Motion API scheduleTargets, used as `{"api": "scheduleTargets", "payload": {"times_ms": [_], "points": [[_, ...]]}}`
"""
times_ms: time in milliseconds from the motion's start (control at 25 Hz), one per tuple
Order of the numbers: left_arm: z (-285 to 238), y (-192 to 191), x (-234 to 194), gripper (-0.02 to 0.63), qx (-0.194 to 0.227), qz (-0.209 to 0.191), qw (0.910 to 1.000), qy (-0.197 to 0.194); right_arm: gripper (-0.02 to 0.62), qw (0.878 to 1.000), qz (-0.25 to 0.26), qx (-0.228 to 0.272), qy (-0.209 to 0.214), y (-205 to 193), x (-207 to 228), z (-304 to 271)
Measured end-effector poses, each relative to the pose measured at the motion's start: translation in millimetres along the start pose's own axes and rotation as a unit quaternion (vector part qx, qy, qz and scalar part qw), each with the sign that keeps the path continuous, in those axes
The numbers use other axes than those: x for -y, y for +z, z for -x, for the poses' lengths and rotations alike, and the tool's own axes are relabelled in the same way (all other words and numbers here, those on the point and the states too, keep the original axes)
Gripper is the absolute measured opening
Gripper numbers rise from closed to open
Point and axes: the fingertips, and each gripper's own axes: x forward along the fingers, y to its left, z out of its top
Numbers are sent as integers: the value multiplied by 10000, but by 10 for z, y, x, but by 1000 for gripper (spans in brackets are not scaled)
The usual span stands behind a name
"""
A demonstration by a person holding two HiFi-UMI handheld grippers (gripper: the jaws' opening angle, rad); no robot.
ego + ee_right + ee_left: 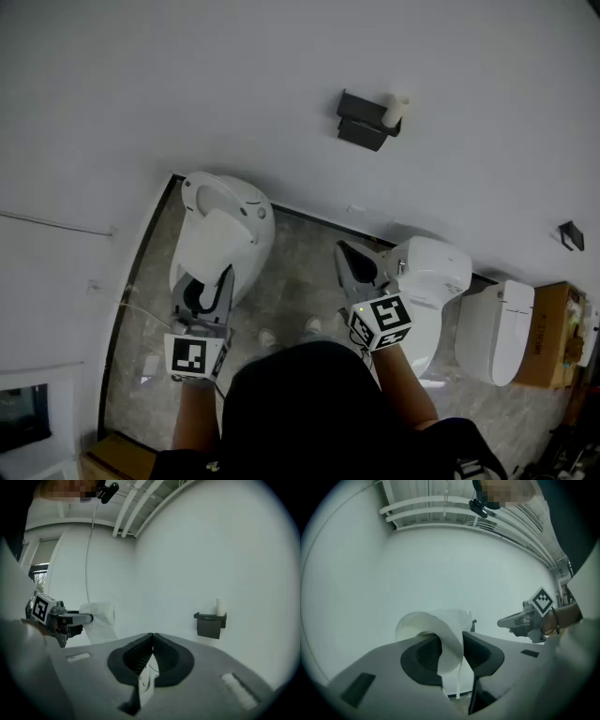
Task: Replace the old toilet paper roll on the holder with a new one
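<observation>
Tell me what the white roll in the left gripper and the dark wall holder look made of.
White roll: soft matte paper, probably tissue; its wall buckles between the pads of the left gripper. Dark wall holder: matte black, boxy, crisp-edged; metal or plastic, cannot tell.

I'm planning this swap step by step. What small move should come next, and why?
Probably open the shut right gripper and reach toward the holder: the old roll sits on it, while the left gripper holds the new roll.

One left gripper (452, 651), one right gripper (152, 645), one new roll (426, 624), one holder (361, 123), one old roll (395, 111).
</observation>
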Motion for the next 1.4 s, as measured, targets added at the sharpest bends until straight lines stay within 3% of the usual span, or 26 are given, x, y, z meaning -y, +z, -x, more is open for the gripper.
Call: {"api": "scheduleTargets", "payload": {"times_ms": [160, 320, 720, 920, 1160, 1400], "points": [[-80, 67, 59, 141, 376, 145, 9992, 81, -2, 10000, -53, 24, 19, -9, 117, 38], [-201, 51, 175, 141, 331, 36, 9994, 29, -2, 9999, -149, 24, 41, -37, 288, 48], [-678, 261, 616, 141, 201, 222, 9995, 67, -2, 9994, -338, 84, -50, -42, 977, 177], [-887, 309, 763, 141, 354, -168, 9992, -10, -2, 9984, -460, 58, -309, -143, 1430, 336], [-1165, 293, 887, 141, 101, 44, 9998, -151, -2, 9963, -615, -3, -593, -250, 1751, 408], [-1510, 298, 765, 141, 199, -47, 9991, -364, -2, 9952, -629, -42, -755, -230, 1921, 190]]}}
